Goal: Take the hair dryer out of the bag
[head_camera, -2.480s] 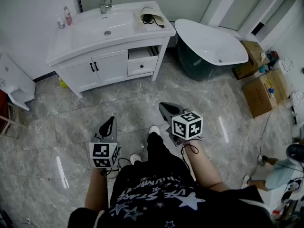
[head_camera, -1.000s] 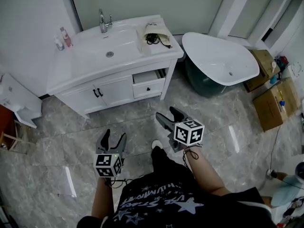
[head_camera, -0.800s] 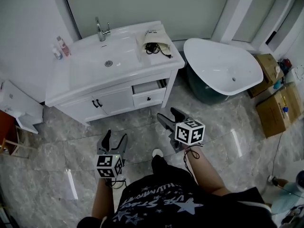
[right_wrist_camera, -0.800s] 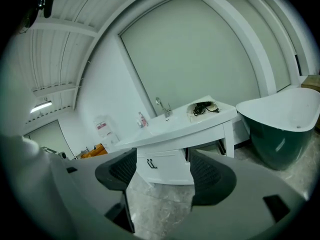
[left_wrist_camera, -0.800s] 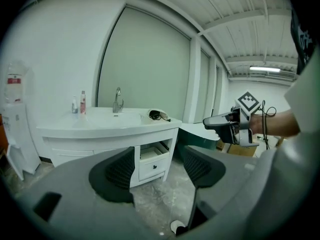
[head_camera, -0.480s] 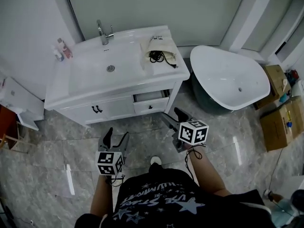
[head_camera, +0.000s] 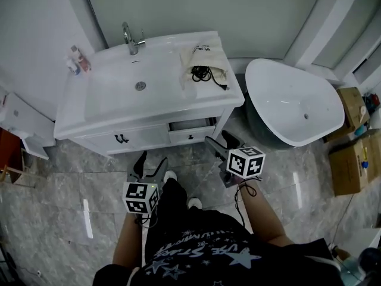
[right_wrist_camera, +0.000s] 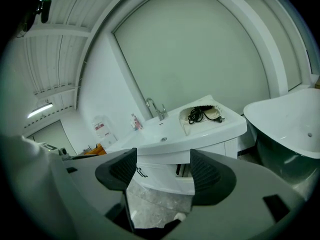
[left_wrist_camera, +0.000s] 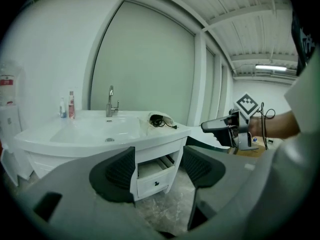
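Bag [head_camera: 202, 55] w/ black cord [head_camera: 205, 73] on vanity [head_camera: 77, 115], left tongs [head_camera: 152, 159] & right tongs [head_camera: 219, 138] both apart, empty

A white vanity surface [head_camera: 77, 115] with a sunken basin fills the 11 o'clock area. A chrome tap [head_camera: 131, 37] stands at its back edge and small bottles [head_camera: 77, 61] sit toward 10 o'clock. At the surface's right end, near 12 o'clock, lies a cream cloth bag [head_camera: 202, 55] with a black coiled cord [head_camera: 205, 73] at its open mouth. A white oval bathtub [head_camera: 292, 103] sits at 2 o'clock and brown cardboard boxes [head_camera: 351, 165] at 3. Below centre, the left claw [head_camera: 151, 161] and right claw [head_camera: 219, 138] hang over the grey marble floor [head_camera: 59, 207], jaws apart, well clear of the bag.
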The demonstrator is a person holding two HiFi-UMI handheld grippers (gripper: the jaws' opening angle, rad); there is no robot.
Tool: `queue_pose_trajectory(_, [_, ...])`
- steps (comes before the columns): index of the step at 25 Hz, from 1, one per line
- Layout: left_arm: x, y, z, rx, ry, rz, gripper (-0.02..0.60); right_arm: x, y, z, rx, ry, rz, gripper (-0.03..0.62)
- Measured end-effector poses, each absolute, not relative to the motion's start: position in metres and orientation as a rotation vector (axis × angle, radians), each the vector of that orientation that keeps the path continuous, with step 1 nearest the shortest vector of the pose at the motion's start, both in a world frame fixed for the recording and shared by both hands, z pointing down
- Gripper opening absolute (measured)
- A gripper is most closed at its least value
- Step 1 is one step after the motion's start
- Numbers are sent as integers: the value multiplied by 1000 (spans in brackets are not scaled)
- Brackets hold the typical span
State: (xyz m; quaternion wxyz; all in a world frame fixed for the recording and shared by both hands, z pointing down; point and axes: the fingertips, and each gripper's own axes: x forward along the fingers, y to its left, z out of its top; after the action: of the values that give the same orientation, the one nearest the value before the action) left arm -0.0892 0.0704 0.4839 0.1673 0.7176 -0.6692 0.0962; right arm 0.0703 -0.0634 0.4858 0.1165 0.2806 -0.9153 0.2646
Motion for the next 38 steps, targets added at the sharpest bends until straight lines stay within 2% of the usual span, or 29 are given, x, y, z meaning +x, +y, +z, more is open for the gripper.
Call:
queue_pose_trajectory(17, [-150,-184,490,2313,-1729,388,293,20,-229,494,1043,-2569,813,316])
queue_pose_trajectory(32, [-132,-333,530,2438,-1378,598,250,-13,-317,499,1173,-2444,945,318])
queue_pose_trajectory(35, [-130,-341,543,2439,-1318,642,203,-19,-327,503,1192,-2415,966,318])
queue_pose_trajectory(37, [-131,-344,544,2462,-1290,657,105,-24,-332,506,1190,-2404,967,318])
queue_pose_trajectory(38, [-131,-346,541,2483,-1277,655,82,-27,-334,508,1183,-2400,962,318])
